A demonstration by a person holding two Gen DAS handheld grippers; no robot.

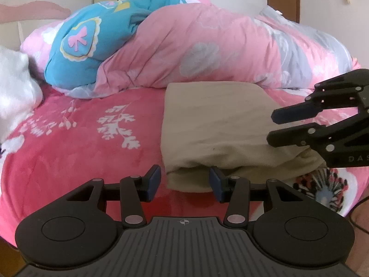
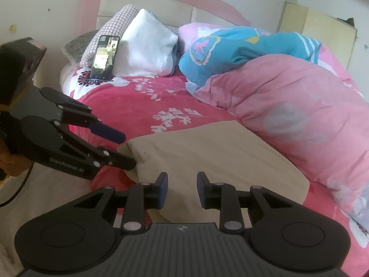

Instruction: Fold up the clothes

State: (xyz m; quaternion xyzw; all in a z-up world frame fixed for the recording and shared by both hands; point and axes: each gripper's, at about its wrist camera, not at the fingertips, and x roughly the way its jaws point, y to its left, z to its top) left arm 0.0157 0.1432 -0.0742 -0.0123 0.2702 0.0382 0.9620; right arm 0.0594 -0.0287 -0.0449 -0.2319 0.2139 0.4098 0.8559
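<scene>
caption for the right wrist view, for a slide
Both grippers open at the near edge of a folded beige garment on a pink floral bedspread.

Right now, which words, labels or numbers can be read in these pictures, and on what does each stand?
"DAS": on the body of the right tool, cut off by the picture edge.
Raised lettering on the body of the left tool: too blurred to read.
Screen of the phone: too small to read.

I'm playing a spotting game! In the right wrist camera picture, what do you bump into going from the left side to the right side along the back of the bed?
Checked pillow → phone leaning on it → white pillow → blue patterned quilt → pink flowered quilt.
</scene>
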